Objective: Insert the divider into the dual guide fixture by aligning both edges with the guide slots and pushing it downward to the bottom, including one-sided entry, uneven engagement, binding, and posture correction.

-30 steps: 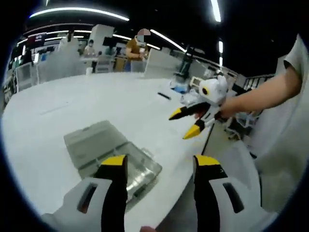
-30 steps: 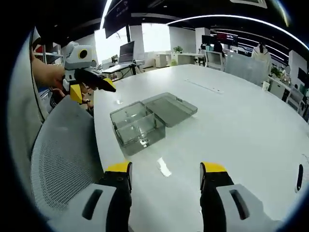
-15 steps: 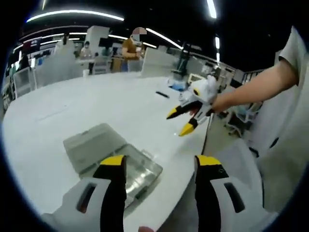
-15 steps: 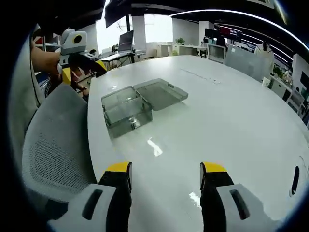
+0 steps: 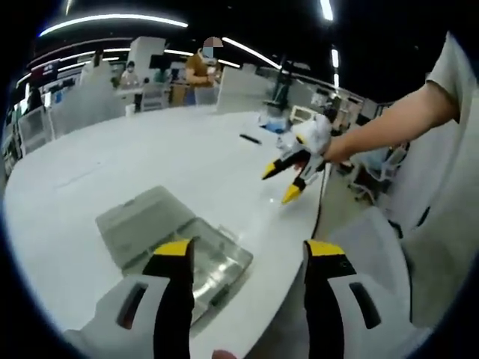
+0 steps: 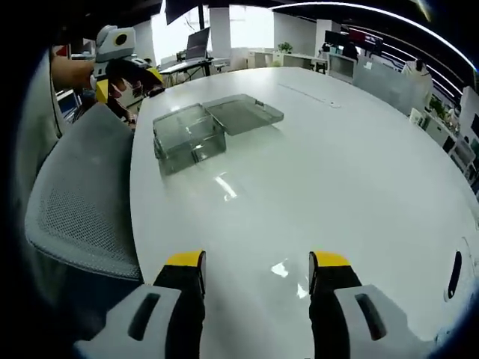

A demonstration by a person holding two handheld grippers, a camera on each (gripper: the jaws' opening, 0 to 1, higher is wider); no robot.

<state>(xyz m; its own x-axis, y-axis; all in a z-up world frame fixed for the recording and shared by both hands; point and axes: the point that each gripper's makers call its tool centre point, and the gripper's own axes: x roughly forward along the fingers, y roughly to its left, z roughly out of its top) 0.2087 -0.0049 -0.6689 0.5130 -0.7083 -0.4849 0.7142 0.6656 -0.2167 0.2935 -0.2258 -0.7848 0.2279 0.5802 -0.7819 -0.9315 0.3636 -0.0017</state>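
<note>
so the left gripper (image 5: 248,258) is right above the clear plastic box (image 5: 196,258), which sits near the rounded edge of the white surface (image 5: 112,164). the left jaw tip overlaps the box in that view, but i can't tell if it's actually touching or just hovering above. its jaws are spread wide with nothing between them.

the left gripper view also catches the right gripper (image 5: 288,179) coming in from the right, held by a bare arm (image 5: 389,127) out over the surface edge, yellow tips parted and nothing gripped. people stand at desks far in the background (image 5: 198,67).

from the right gripper view you get the whole layout instead: the box (image 6: 188,137) is far off toward the upper left, with its hinged lid (image 6: 243,112) flipped open flat beside it. the right gripper (image 6: 256,262) is well apart from it, jaws wide and empty over bare glossy white surface (image 6: 359,172). a grey mesh chair (image 6: 78,202) sits tucked at the surface edge, and the left gripper (image 6: 127,71) shows up at top left just past the box.

the box is see-through greyish plastic, rectangular, with what looks like inner compartment walls, though it's too small and glary to make out a divider or slots. jaws are white bodies with black fingers and yellow tips.
</note>
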